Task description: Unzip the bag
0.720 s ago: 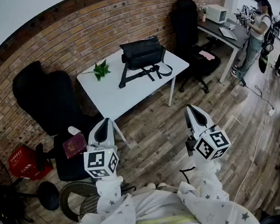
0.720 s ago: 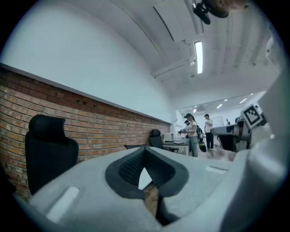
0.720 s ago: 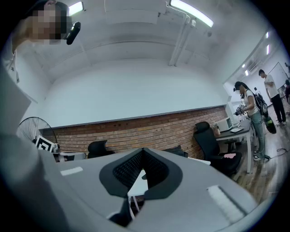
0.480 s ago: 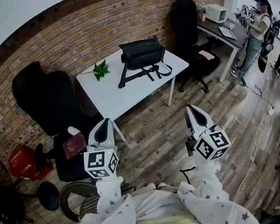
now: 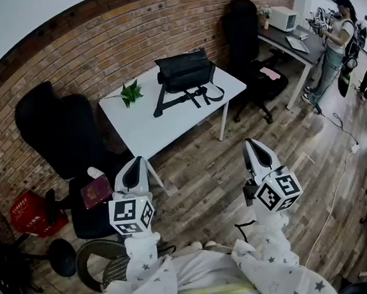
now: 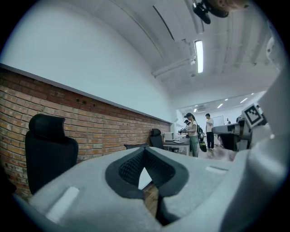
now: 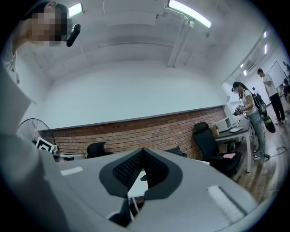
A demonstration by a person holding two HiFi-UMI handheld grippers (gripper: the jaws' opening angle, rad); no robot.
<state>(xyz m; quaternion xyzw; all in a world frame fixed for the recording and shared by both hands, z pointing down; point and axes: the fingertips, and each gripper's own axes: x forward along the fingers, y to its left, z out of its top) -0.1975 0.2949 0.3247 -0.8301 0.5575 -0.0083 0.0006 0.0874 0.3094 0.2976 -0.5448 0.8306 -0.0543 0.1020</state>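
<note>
Bag [image 5: 185,70]: black, boxy (strap loose)

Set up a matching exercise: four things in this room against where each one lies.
1 bag
2 plant
3 red crate
4 dark red book

A on the floor, far left
B on the black chair seat
C on the white table, right part
D on the white table, left part

Pairs: 1-C, 2-D, 3-A, 4-B

A small green plant [image 5: 131,92] is seen on the white counter [image 5: 159,131] before a brick wall [image 5: 83,56], a black chair [image 5: 58,130] and red crate [image 5: 27,215] being placed leftward.
</note>
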